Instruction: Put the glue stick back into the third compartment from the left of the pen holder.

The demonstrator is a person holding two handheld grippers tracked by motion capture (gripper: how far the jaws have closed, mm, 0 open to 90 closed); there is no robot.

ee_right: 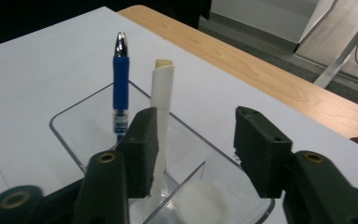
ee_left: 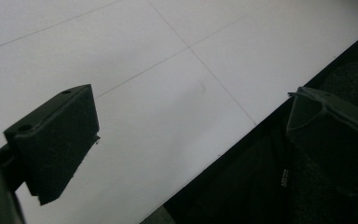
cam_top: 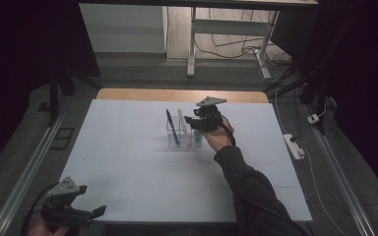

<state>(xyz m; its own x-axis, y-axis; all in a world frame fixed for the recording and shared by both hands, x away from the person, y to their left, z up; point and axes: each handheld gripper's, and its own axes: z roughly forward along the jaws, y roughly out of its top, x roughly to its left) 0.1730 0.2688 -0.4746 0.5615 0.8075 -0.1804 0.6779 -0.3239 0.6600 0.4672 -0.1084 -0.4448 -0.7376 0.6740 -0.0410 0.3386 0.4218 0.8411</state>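
Toward the far edge of the white table [cam_top: 128, 162], a clear plastic holder [ee_right: 70, 135] stands with a blue pen [ee_right: 120, 79] and a white marker [ee_right: 161, 93] upright inside. The right gripper [ee_right: 196, 140] hangs over it, jaws parted and empty. Light, stiff and probably slick, each asks for a pinch on the upper barrel. The left gripper [cam_top: 86, 212] waits open at the near left corner.
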